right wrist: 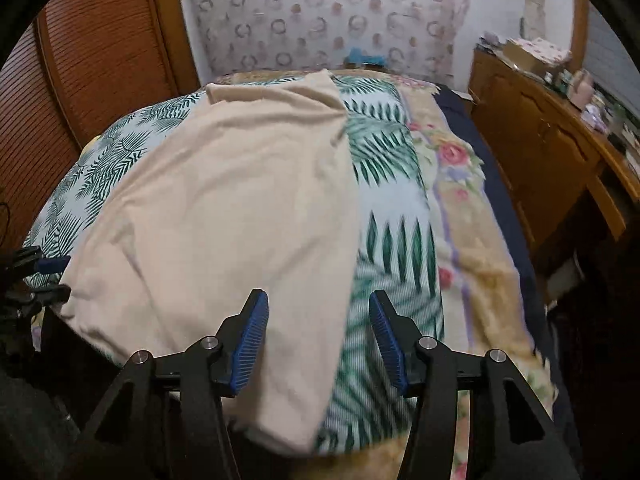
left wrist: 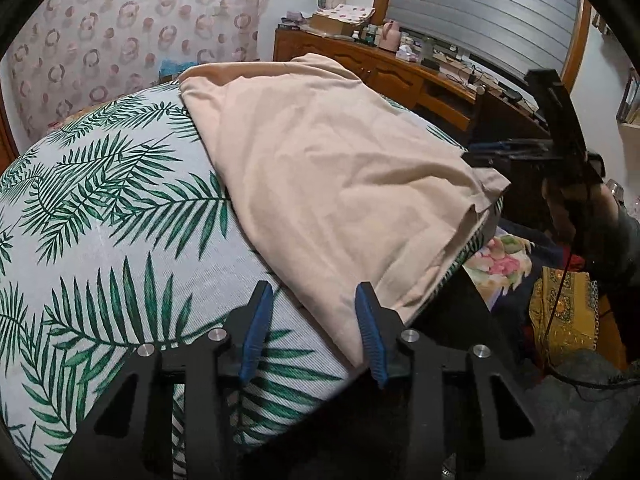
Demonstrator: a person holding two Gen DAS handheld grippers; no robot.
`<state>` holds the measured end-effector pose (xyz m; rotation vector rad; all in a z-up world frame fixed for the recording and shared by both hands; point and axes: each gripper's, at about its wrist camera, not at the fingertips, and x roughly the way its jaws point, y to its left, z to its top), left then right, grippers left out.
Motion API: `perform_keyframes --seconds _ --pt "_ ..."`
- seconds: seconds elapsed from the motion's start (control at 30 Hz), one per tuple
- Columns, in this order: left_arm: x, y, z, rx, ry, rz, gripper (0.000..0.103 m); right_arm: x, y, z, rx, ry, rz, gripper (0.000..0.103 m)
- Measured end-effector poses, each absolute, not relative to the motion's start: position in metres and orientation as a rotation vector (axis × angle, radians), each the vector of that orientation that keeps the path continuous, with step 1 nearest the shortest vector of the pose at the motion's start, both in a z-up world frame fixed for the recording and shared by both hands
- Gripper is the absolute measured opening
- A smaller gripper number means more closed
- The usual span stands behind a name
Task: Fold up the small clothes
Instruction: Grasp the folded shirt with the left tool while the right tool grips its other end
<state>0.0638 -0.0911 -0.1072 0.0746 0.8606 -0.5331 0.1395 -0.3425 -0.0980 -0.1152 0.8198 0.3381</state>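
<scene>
A beige garment (left wrist: 320,168) lies spread on a leaf-print cloth (left wrist: 112,216) on the bed; it also shows in the right wrist view (right wrist: 224,208). My left gripper (left wrist: 314,296) is open, its jaws astride the garment's near corner at the bed edge. My right gripper (right wrist: 318,300) is open above the garment's near right edge, with nothing between the pads. In the left wrist view the right gripper (left wrist: 492,152) hovers by the garment's far right corner, and in the right wrist view the left gripper (right wrist: 52,278) sits at the garment's left edge.
A floral blanket (right wrist: 472,208) lies under the leaf-print cloth (right wrist: 384,200). A wooden dresser (left wrist: 400,68) with clutter runs along the right wall. A wooden wardrobe (right wrist: 92,60) stands left. Patterned fabric (left wrist: 560,312) lies on the floor by the bed.
</scene>
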Motion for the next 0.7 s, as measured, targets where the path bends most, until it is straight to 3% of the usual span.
perform_keyframes --seconds 0.1,0.13,0.27,0.4,0.47,0.7 --pt "0.061 -0.094 -0.107 0.083 0.861 -0.543 0.041 0.131 -0.344 -0.103 -0.112 0.842 0.314 0.055" --pt "0.06 -0.096 -0.107 0.088 0.862 -0.55 0.03 0.13 -0.341 -0.102 -0.105 0.851 0.318 0.055" --pt "0.058 -0.098 -0.107 0.111 0.856 -0.546 0.013 0.125 -0.333 -0.101 -0.135 0.835 0.298 0.055" --pt "0.057 -0.1 -0.102 0.12 0.843 -0.557 0.007 0.113 -0.324 -0.102 -0.172 0.83 0.366 0.019" --pt "0.056 -0.1 -0.096 0.115 0.822 -0.561 0.007 0.114 -0.324 -0.102 -0.173 0.835 0.39 0.009" --pt "0.067 -0.089 -0.052 0.028 0.718 -0.584 0.006 0.115 -0.343 -0.091 -0.072 0.783 0.477 0.007"
